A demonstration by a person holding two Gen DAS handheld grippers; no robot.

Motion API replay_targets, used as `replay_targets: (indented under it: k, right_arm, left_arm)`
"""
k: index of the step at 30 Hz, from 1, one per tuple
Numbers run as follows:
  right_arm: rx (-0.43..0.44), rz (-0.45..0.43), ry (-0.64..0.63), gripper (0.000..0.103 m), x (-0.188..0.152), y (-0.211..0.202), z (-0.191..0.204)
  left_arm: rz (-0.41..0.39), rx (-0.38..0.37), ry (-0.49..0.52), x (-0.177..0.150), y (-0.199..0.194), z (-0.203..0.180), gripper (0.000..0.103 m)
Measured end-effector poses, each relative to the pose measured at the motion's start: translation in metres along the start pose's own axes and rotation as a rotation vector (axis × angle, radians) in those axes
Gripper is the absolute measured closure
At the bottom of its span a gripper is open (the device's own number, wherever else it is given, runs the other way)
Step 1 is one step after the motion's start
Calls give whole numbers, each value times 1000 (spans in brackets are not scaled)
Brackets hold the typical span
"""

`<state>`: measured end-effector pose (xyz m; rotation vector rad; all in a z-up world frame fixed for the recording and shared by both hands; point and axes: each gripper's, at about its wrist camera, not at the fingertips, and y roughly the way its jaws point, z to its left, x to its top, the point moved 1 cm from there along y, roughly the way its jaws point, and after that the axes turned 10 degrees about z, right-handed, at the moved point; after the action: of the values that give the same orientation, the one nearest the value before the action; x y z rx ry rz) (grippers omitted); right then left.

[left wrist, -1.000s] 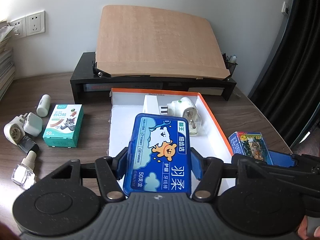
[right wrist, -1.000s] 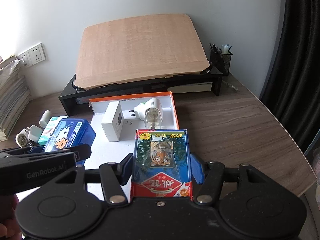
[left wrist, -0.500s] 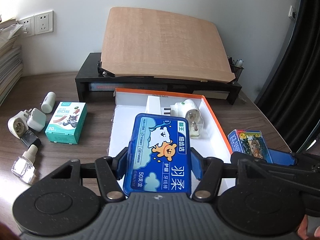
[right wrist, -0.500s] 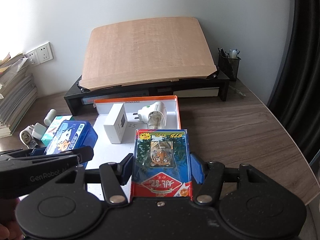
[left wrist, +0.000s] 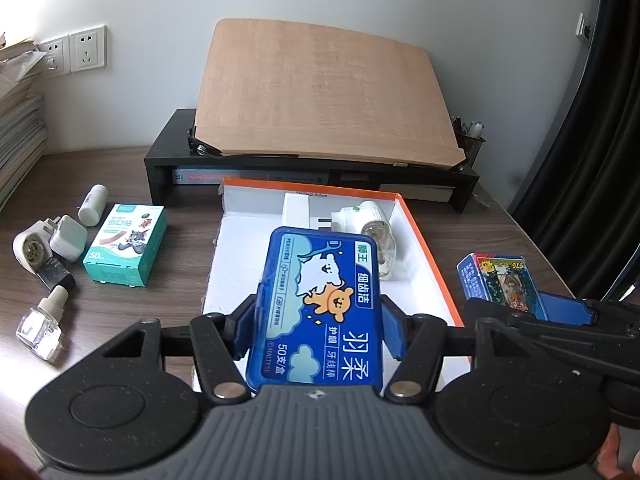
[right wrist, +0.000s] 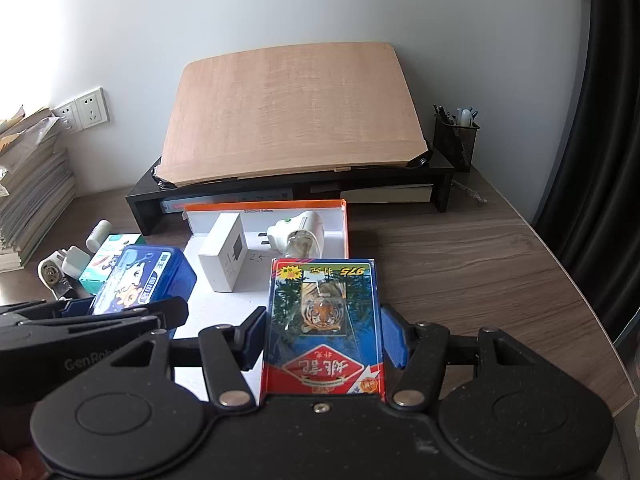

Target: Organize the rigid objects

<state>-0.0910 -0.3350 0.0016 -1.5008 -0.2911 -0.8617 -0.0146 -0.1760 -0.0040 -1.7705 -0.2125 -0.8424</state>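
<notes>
My left gripper [left wrist: 320, 332] is shut on a blue floss-pick box [left wrist: 320, 304], held above the near part of a white tray with an orange rim [left wrist: 434, 276]. My right gripper [right wrist: 324, 336] is shut on a playing-card pack with a tiger picture [right wrist: 324, 320], just right of that tray [right wrist: 346, 224]. In the tray lie a white box [right wrist: 224, 256] and a white plug-in vaporizer [right wrist: 300, 234]. Each gripper shows in the other's view: the card pack [left wrist: 498, 276] at right, the blue box [right wrist: 140, 276] at left.
Left of the tray lie a teal plaster box [left wrist: 126, 244], a small white bottle [left wrist: 93, 210], white plugs [left wrist: 48, 240] and a clear refill bottle [left wrist: 40, 328]. Behind stands a black monitor riser [left wrist: 312, 172] bearing a tilted wooden board [left wrist: 320, 92]. A pen cup [right wrist: 456, 140] sits right; paper stacks left.
Both views have tilted slightly, shifting the scene a little. Both boxes stay gripped the same way, and nothing on the desk has moved.
</notes>
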Motion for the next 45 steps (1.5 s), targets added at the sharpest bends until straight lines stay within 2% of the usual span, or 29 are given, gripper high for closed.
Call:
replay_targets:
  k: [24, 45]
  right_arm:
    - [23, 6, -1, 32, 2, 3, -1]
    - [7, 29, -25, 32, 5, 13, 14]
  left_arm:
    - [11, 41, 11, -1, 0, -4, 41]
    - [33, 32, -20, -1, 4, 12, 41]
